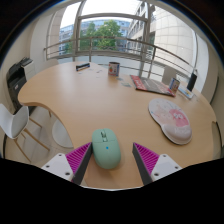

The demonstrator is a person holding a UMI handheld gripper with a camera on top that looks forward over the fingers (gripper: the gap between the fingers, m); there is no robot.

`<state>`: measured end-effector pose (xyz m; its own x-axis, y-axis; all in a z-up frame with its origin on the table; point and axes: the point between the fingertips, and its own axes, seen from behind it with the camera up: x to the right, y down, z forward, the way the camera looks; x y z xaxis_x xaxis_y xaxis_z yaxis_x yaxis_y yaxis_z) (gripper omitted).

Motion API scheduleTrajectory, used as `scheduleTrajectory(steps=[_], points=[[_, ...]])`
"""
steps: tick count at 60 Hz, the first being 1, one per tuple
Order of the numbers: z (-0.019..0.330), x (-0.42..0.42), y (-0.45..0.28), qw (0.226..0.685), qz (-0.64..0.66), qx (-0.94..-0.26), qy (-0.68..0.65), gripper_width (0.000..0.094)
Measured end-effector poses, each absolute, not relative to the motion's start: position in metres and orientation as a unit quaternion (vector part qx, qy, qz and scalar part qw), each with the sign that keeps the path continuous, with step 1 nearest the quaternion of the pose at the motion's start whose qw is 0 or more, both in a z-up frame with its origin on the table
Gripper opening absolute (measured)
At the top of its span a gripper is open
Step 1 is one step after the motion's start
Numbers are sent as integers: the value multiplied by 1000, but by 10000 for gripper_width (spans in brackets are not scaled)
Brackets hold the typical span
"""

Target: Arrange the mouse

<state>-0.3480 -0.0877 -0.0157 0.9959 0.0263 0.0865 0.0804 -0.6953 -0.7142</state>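
Gripper view: the gripper [108,160] is held wide, and the mint mouse [106,147] is seen resting on the surface [90,100] between its fingers, its rear edge cut off below. A mouse mat [170,120] is seen well apart.

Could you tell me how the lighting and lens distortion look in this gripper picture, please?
In the gripper view, daylight from the windows leaves them brightest, with pale sheen on the table; the wide lens bows the table's edge and window frames; the mint mouse between the open jaws of the gripper stays evenly lit, with no harsh shadow.
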Motion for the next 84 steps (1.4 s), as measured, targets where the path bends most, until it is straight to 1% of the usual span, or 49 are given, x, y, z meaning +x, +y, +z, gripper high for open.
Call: scheduleTrajectory(steps=[5,8,10,11,17,23,25,28,30,35,41,44,49,52,56,60,61,66,68,69,71,74,80,82,84], points=[[-16,-350,-84,392,-29,-919,-22,747],[-18,-354,-80,390,-16,-921,-16,640],[-20,-356,-76,390,-6,-921,-14,540],[-19,-358,-77,390,-3,-921,-11,505],[-18,-359,-76,395,-13,-919,-10,473],[-16,-362,-74,390,2,-921,0,411],[-11,-366,-72,390,14,-921,2,411],[9,-372,-65,402,26,-915,-7,412],[31,-376,-57,418,32,-908,-18,412],[105,-378,-24,473,51,-879,-31,412],[190,-343,14,544,55,-837,-23,410],[212,-311,35,564,52,-824,-7,411],[229,-255,59,579,39,-814,19,409],[215,-219,70,575,19,-817,25,408],[181,-177,75,549,3,-835,37,407],[135,-147,77,509,-4,-859,52,408],[110,-137,72,501,-5,-864,54,408],[61,-112,65,450,-10,-891,63,407],[44,-106,61,434,-9,-899,64,411],[29,-103,61,428,-11,-901,64,411],[16,-98,56,417,-13,-907,62,418],[2,-94,51,402,-14,-914,57,451],[-13,-94,43,382,-6,-923,56,532],[-10,-91,40,383,-12,-922,59,615],[-4,-90,37,388,-18,-920,59,728]])
